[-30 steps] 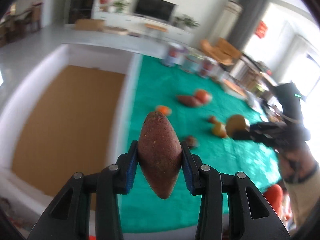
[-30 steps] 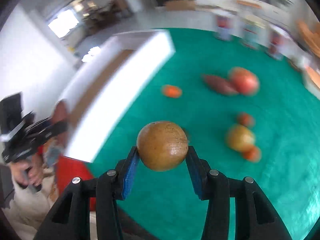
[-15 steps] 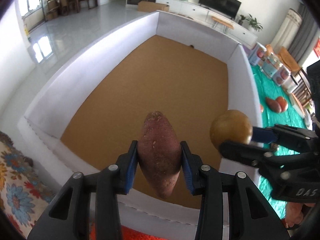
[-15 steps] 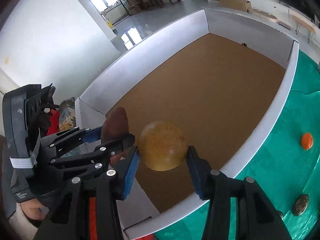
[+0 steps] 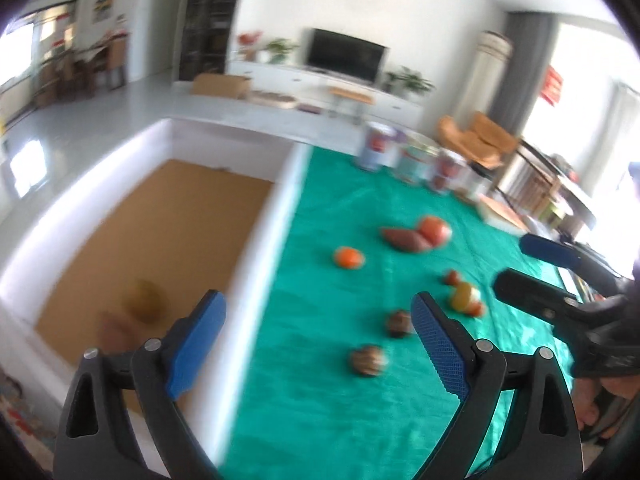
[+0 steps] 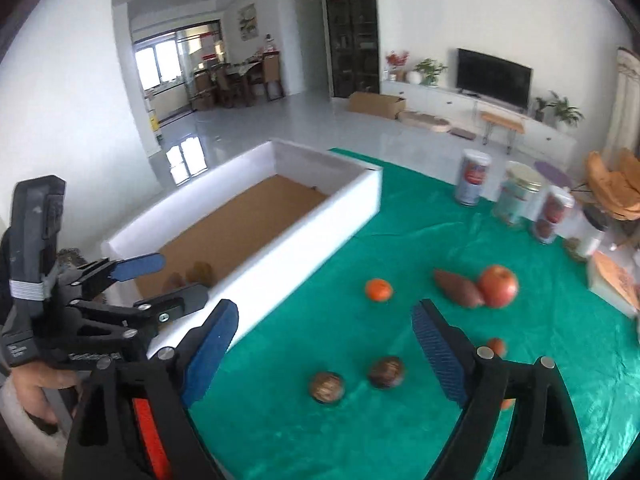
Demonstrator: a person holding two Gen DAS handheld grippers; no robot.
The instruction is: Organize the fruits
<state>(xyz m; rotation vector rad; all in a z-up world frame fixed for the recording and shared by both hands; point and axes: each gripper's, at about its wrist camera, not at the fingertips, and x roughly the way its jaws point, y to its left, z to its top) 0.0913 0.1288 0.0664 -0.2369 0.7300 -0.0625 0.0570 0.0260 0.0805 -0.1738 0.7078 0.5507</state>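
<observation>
Both the left gripper [image 5: 318, 322] and right gripper [image 6: 324, 330] opening with nothing between their jaws, the remaining fruits — orange [image 6: 378, 289], apple [image 6: 498, 285], sweet potato [image 6: 458, 288] — lie centre-right on the green cloth [image 6: 400, 240]: probably firm, light, roll-prone, best pinched across the middle.

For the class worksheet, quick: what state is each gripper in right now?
Left gripper: opening, nothing between its fingers.
Right gripper: opening, nothing between its fingers.
</observation>
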